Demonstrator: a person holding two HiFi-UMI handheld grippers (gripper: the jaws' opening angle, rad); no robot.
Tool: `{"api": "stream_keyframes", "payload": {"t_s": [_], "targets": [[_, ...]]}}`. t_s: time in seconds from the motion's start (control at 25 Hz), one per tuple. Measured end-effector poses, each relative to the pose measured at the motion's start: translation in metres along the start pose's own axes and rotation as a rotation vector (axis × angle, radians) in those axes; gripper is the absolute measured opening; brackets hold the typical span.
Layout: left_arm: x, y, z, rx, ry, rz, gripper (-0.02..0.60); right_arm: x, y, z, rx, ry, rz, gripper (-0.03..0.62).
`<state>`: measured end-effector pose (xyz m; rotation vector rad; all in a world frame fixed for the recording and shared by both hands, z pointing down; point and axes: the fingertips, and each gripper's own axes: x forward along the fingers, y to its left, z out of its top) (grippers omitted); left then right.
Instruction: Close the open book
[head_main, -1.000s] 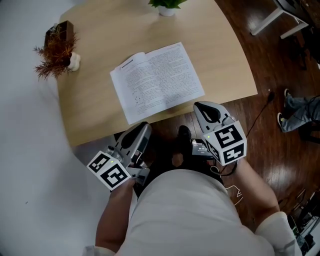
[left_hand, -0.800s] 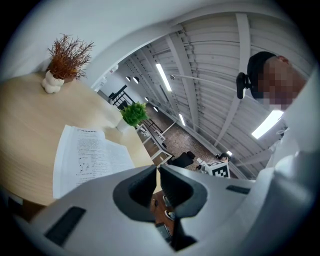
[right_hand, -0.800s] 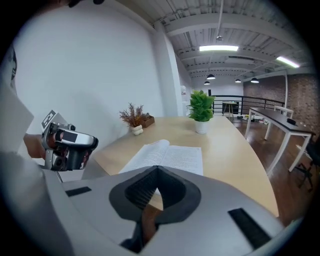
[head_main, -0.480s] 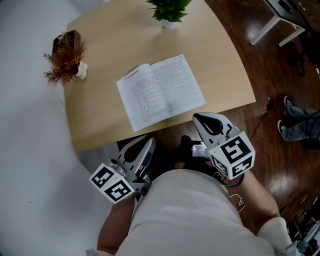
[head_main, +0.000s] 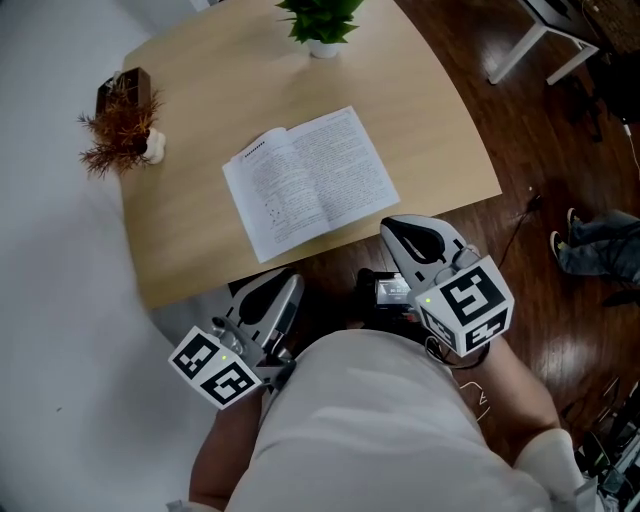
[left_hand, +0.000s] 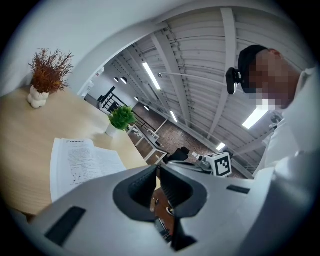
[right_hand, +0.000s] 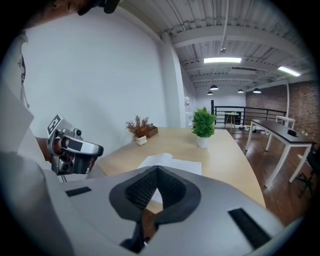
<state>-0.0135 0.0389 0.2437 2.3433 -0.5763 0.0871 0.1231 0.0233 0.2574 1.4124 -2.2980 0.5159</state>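
Grey jaws pressed together on both grippers, nothing between | left gripper and right gripper off the table's near edge, apart from book | one book open flat mid-table | two plants far: green plant, dried plant far left

The book lies open and flat on the light wooden table, near its front edge and turned at a slant. Its 2 white pages of dense black print face up.
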Motion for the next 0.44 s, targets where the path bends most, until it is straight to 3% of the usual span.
{"api": "stream_keyframes", "payload": {"t_s": [0.44], "targets": [[0.011,-0.008,-0.01,-0.001,0.043,-0.025,0.014,-0.001,-0.004,0.0,-0.014,-0.003,0.014,0.0]]}}
